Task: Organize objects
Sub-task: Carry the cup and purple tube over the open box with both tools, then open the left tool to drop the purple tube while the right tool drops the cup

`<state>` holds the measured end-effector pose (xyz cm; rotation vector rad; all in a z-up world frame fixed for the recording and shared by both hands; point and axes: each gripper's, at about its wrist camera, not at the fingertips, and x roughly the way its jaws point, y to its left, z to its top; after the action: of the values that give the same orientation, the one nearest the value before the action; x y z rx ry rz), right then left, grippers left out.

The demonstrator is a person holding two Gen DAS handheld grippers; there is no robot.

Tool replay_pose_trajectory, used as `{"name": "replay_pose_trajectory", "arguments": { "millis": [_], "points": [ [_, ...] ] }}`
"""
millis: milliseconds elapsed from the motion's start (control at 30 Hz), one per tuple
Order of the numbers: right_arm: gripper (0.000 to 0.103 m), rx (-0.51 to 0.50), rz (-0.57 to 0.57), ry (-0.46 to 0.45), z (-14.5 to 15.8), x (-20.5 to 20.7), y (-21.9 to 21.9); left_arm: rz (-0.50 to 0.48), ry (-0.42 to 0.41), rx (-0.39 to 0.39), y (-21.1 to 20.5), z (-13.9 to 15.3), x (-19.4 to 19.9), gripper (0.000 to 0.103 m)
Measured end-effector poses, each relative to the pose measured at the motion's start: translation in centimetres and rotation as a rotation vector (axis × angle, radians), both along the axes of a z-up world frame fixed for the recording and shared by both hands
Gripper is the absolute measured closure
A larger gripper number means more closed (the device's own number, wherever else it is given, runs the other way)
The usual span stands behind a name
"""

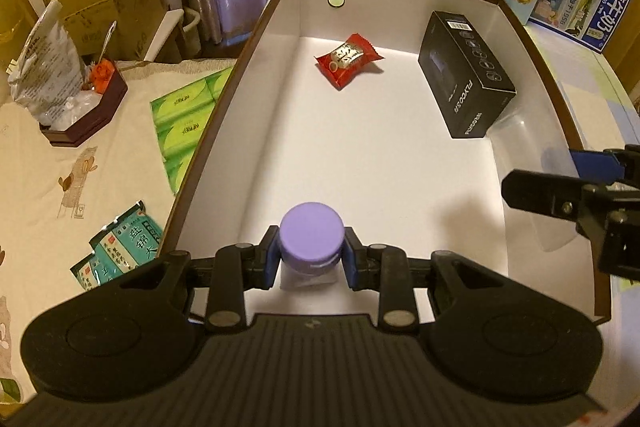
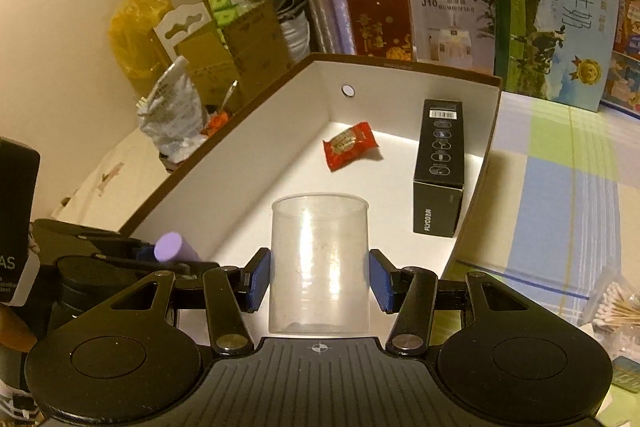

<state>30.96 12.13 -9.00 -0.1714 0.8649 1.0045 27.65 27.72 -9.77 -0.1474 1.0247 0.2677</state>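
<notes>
**Both grippers hanging over the box, each carrying something**

So the left gripper (image 1: 312, 259) is pinching a small bottle with a purple cap (image 1: 312, 237), blue fingers (image 1: 271, 259) pressing on either side just under the cap, low over the near end of the big white-lined cardboard box (image 1: 256, 39). The right gripper (image 2: 319, 279) is gripping a clear plastic cup (image 2: 319, 263) upright, fingers (image 2: 256, 281) sitting against its sides, over the box's near right corner.

Lying inside the box: a red candy wrapper (image 1: 347, 61) toward the far end and a black Flyco box (image 1: 464, 75) along the right wall, well apart from each other.

On the table left of the box, green tissue packs (image 1: 188, 123) are touching its wall.
</notes>
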Motion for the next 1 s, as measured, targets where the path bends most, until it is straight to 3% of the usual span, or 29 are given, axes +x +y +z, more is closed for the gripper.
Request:
{"name": "replay_pose_trajectory", "arguments": {
  "millis": [200, 600, 667, 733, 1000],
  "points": [
    [0.054, -0.046, -0.003, -0.020, -0.5, 0.0, 0.3, -0.018, -0.004, -0.005, 0.5, 0.2, 0.4, 0.076],
    [0.053, -0.092, 0.003, -0.055, -1.1, -0.1, 1.2, -0.047, -0.026, -0.007, 0.4, 1.2, 0.4, 0.049],
    [0.039, -0.084, 0.000, -0.055, -1.0, -0.1, 1.2, -0.046, -0.036, -0.016, 0.5, 1.5, 0.3, 0.045],
    [0.035, -0.069, -0.008, -0.068, -0.7, -0.1, 1.0, -0.044, -0.046, -0.021, 0.5, 1.9, 0.1, 0.041],
    [0.030, -0.050, -0.008, -0.089, 0.3, -0.5, 0.7, -0.053, -0.074, -0.017, 0.2, 3.0, -0.5, 0.030]
  ]
}}
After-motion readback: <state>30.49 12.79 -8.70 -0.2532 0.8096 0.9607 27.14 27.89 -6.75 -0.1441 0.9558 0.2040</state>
